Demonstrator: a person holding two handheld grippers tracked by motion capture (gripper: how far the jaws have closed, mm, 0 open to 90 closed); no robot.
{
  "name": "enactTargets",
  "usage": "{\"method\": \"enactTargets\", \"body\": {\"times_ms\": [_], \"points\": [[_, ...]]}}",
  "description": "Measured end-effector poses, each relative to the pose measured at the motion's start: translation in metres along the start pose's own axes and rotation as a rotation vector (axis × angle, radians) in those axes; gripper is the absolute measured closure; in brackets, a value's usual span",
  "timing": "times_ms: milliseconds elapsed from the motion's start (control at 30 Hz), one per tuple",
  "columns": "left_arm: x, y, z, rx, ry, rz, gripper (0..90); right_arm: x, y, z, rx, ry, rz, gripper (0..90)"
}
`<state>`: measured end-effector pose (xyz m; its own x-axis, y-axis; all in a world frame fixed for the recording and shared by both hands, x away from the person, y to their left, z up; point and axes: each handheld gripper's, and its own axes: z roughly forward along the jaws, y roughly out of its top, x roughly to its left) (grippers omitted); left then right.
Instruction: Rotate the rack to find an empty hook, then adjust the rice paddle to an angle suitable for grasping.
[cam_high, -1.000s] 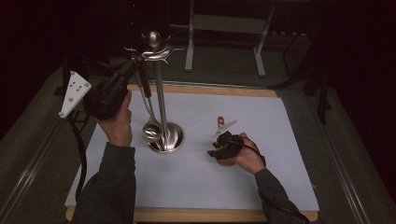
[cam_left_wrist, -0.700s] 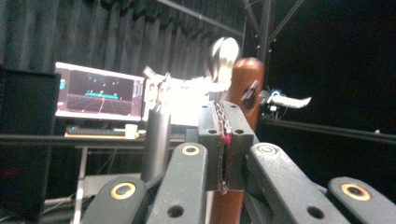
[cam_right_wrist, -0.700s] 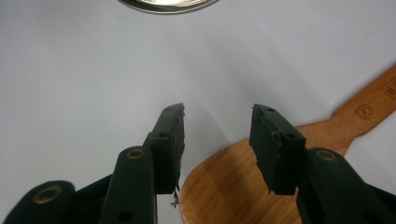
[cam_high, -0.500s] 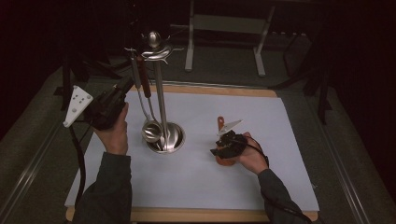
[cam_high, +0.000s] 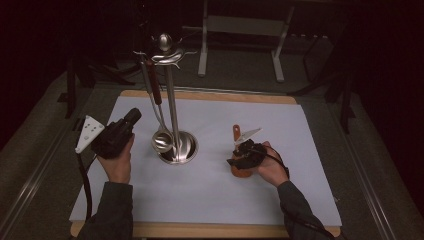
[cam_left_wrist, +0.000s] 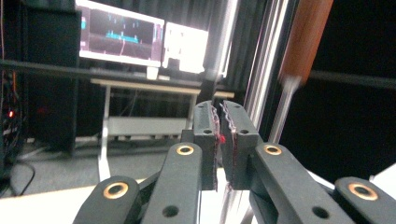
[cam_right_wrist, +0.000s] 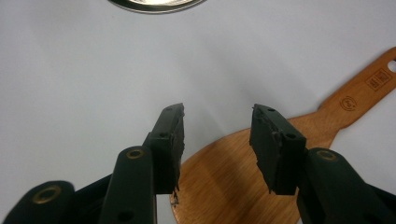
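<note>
My left gripper (cam_left_wrist: 218, 122) barely parted, empty, beside brown-handled steel ladle (cam_high: 161, 137); right gripper (cam_right_wrist: 217, 122) wide over flat wooden spatula (cam_right_wrist: 261, 186).

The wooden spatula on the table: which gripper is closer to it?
Right. The right gripper hovers directly over the wooden spatula, fingers open. The left gripper is across the table, beyond the metal stand.

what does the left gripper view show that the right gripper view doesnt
Left gripper view: lit monitors on a desk behind, the hanging utensil's wooden handle, and the left claw, whose jaws have just been opening to a narrow gap with nothing between them.

Right gripper view: a wooden spatula lying flat on the white sheet, with the right claw open wide above its blade.

Shared: the metal stand, seen as its pole in the first and as its base rim in the second.
</note>
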<state>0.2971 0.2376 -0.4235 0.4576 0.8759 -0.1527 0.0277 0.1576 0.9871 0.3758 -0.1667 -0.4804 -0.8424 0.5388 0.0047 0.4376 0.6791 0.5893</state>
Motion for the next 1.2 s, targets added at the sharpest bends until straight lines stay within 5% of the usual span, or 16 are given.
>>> {"method": "enactTargets", "body": {"times_ms": [233,467,600,967,1200], "points": [[0.006,-0.033,-0.005,0.122,0.002,0.008,83.1,-0.003,-0.001,-0.003,-0.005,-0.009,0.011,54.5],[0.014,-0.085,-0.006,0.334,0.024,0.003,79.9,-0.008,-0.004,-0.004,-0.002,-0.024,0.043,54.1],[0.024,-0.099,-0.006,0.418,0.059,-0.016,78.6,-0.013,-0.006,-0.004,-0.007,-0.038,0.062,54.1],[0.031,-0.111,-0.001,0.502,0.096,-0.033,76.2,-0.029,-0.008,-0.005,-0.028,-0.104,0.147,55.2],[0.029,-0.112,0.0,0.52,0.088,-0.021,75.2,-0.046,-0.01,0.001,-0.006,-0.197,0.21,86.8]]}}
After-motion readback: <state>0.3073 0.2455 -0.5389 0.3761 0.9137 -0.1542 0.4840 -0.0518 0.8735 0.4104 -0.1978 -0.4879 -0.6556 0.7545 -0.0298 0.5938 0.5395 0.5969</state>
